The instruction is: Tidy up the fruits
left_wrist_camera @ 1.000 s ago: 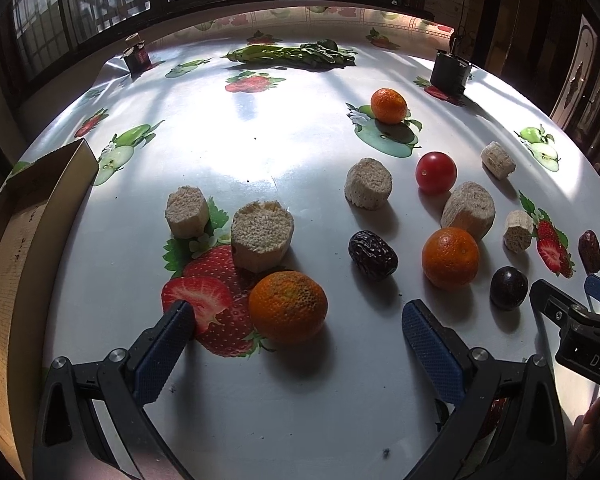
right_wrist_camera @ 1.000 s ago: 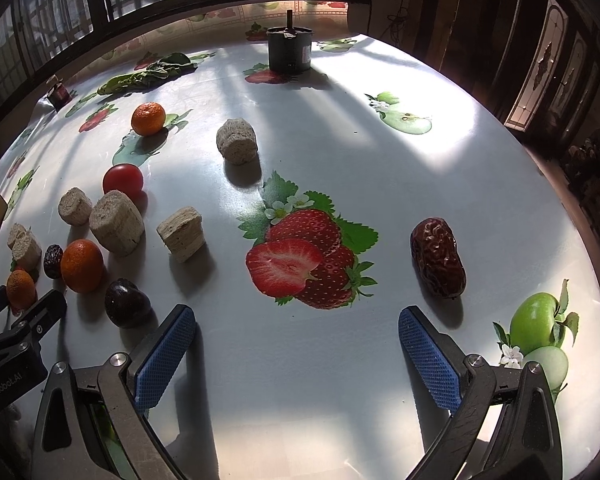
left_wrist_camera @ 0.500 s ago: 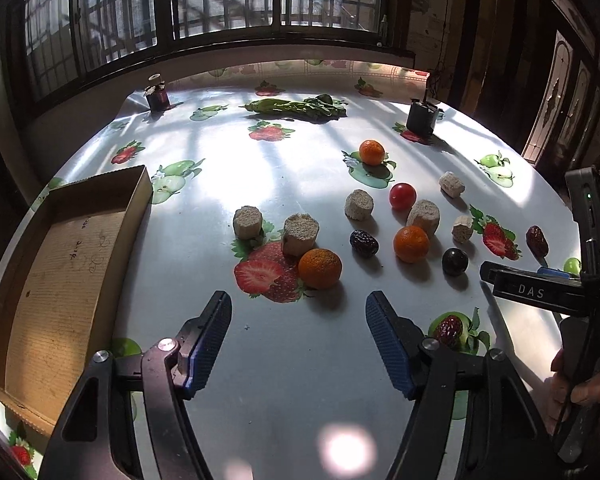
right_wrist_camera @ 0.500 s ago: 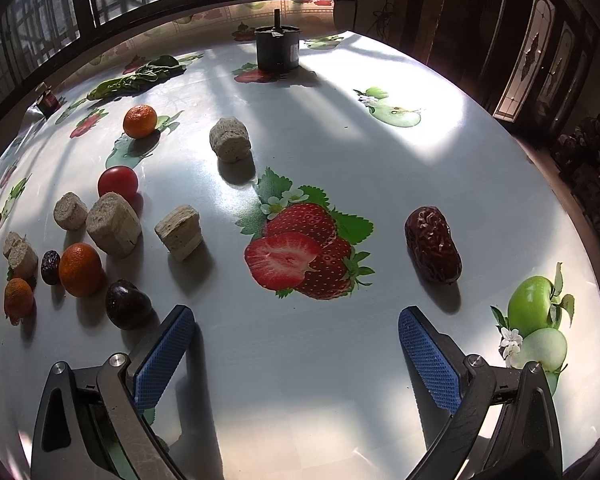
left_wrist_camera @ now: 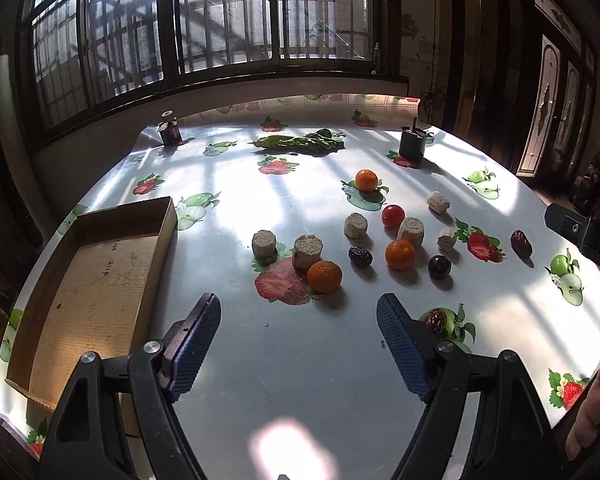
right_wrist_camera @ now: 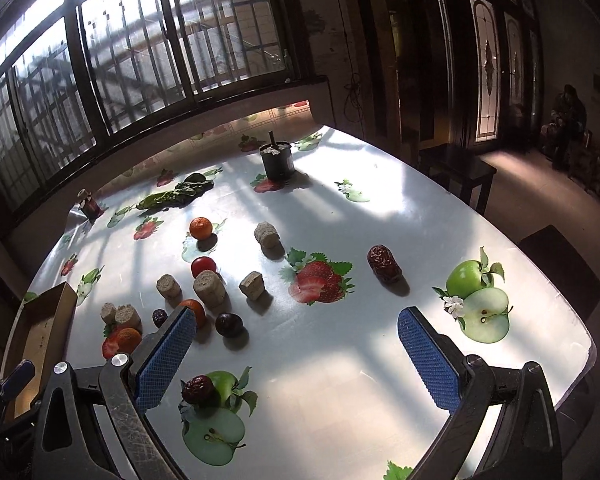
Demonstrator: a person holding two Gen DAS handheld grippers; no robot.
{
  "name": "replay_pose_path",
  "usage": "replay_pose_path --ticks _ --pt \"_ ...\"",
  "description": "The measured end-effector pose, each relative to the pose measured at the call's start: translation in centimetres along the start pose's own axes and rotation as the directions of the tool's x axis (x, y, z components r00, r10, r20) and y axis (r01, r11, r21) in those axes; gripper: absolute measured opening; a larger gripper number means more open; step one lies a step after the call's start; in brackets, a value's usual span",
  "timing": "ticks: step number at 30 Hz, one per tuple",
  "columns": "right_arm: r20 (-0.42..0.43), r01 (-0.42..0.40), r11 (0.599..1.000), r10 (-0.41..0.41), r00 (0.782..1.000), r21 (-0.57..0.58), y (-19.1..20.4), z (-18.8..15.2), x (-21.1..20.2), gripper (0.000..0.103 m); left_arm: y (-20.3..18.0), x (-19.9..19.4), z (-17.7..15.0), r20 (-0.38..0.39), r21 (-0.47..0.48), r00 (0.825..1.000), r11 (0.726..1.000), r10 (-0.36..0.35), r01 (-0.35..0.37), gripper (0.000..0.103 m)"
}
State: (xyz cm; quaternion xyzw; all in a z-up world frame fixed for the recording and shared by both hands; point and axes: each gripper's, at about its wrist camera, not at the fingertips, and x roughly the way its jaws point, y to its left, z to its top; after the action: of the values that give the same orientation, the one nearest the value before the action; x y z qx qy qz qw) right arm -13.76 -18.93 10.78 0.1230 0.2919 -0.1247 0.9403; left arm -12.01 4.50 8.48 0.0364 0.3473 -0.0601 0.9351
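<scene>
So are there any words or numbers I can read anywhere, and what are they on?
Handwriting on the bottom of the cardboard box: too faint and scrawled to read.
The other claw at the right edge of the left view: any lettering is cut off, unreadable.
Tablecloth: only fruit pictures, no words.
Nothing else carries text.

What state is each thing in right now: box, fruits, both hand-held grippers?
Cardboard box: nothing inside, upright.
Nearest orange: loose on the table, outside the box.
Red tomato: loose on the table.
Left hand-held gripper: opening, nothing between its jaws.
Right hand-held gripper: open, holding nothing.
</scene>
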Motion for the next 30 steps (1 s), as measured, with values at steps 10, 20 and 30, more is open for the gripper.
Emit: replay_pose_path --ticks 10,20,30 --pt "0.098 0.02 0.995 -0.01 0.995 -0.097 2.7 -0.2 -1.3 0.102 0.4 0.7 -0.6 -0.033 0.018 0.999 0.999 -0.037 0.038 0.069" --pt "-0.042 -0.019 0.998 0.017 0.999 -0.055 3.4 -1.3 1.9 0.102 2.0 2.6 -0.7 -0.077 -0.029 0.995 0.998 -0.064 0.062 0.069" --pt "-0.102 -0.025 0.999 0.022 0.995 -0.029 2.8 -1.6 3.8 0.102 4.7 4.0 -0.6 -0.111 -0.145 0.98 0.978 -0.166 0.15 0.069"
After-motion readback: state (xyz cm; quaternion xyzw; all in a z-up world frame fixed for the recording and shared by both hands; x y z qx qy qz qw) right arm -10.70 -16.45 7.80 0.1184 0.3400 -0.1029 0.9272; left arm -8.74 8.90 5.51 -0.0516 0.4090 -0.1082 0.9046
